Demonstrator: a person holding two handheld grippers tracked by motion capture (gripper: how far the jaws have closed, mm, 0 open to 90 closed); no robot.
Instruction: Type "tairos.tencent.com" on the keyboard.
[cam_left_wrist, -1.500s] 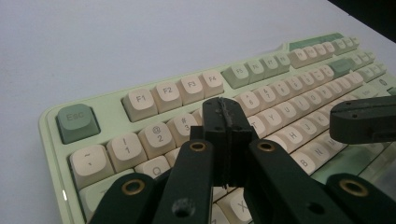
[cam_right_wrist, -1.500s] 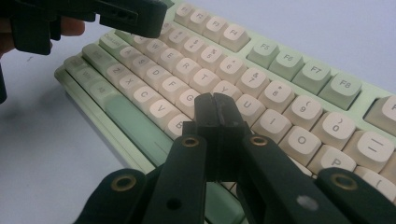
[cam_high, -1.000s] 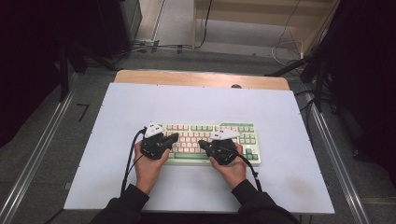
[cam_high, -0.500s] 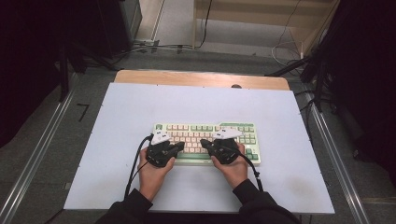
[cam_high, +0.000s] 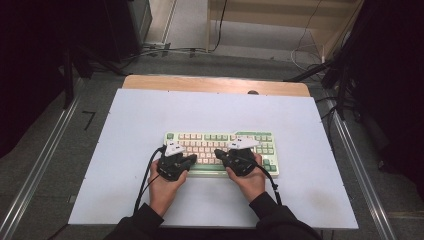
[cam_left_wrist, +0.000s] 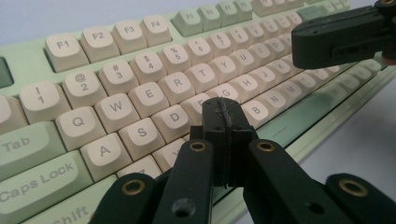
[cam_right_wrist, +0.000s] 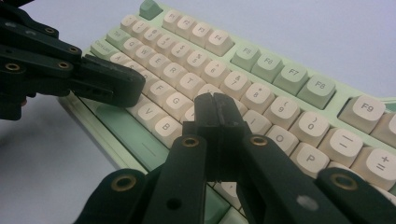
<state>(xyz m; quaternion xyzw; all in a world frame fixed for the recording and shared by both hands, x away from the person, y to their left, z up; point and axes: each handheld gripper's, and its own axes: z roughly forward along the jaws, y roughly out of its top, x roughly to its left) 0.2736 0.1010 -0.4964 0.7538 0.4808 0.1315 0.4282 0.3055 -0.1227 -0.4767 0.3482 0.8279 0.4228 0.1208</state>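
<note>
Crosswise on the table lies the keyboard (cam_high: 260, 142), both grippers' fingers seemingly closed, empty.

This looks like a lab or recording studio: a white table (cam_high: 150, 115) stands between metal floor rails (cam_high: 37, 170), with black curtains (cam_high: 30, 50) at both sides, loose cables (cam_high: 165, 49) on the floor and wooden furniture (cam_high: 280, 12) behind.

The left claw (cam_high: 186, 159) has slid a little to the right along the near edge of the keyboard (cam_high: 250, 137), narrowing the gap to the right claw (cam_high: 220, 154); its closed tip now sits over the left-hand letter keys.
</note>
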